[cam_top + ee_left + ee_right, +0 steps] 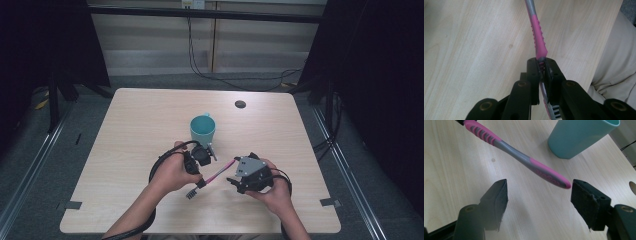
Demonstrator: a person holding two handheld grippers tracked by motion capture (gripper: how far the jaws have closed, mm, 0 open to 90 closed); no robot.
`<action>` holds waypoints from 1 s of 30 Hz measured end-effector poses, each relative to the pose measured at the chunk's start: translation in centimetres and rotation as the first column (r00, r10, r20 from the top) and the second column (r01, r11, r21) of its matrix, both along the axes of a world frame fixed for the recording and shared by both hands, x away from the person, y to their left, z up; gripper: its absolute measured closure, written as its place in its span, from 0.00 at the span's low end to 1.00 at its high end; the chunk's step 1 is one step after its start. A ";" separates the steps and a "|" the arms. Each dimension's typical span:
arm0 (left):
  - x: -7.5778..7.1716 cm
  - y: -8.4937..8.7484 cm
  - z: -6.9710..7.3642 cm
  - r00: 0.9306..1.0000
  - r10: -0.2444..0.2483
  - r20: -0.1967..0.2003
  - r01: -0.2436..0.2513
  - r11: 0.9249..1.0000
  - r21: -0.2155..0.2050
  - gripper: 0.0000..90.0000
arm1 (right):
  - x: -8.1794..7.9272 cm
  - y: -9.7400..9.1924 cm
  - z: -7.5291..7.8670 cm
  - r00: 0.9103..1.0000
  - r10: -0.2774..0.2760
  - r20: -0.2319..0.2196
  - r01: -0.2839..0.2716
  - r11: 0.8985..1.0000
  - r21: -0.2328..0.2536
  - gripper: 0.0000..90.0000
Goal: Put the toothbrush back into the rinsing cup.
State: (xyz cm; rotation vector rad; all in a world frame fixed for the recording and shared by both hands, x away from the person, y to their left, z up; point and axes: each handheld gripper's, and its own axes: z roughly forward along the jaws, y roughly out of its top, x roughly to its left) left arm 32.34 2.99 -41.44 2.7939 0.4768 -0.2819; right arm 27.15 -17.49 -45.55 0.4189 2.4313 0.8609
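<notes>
Pale wood-grain bench (130,150), teal plastic cup (202,129) upright near its centre. Left tool (542,65) clamped on pink-and-grey plastic razor (538,37) near its head, handle held clear of the bench, pointing toward right tool (539,195). Right tool jaws wide apart, razor's handle tip just ahead between them.
</notes>
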 end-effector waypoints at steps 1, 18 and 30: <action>0.0 -0.1 0.0 1.000 -0.008 0.003 0.008 1.000 0.003 0.93 | 0.0 0.1 0.0 1.000 -0.002 0.003 0.002 1.000 0.000 0.33; -0.2 -1.2 0.3 0.999 -0.043 -0.013 0.043 0.999 -0.016 0.93 | 0.4 0.5 -0.2 0.999 0.041 0.029 -0.041 0.999 -0.022 0.52; -0.1 -1.1 0.8 0.999 -0.044 0.012 0.044 0.998 -0.041 0.92 | 0.3 0.4 -0.6 0.996 0.082 -0.024 -0.084 0.991 -0.100 0.74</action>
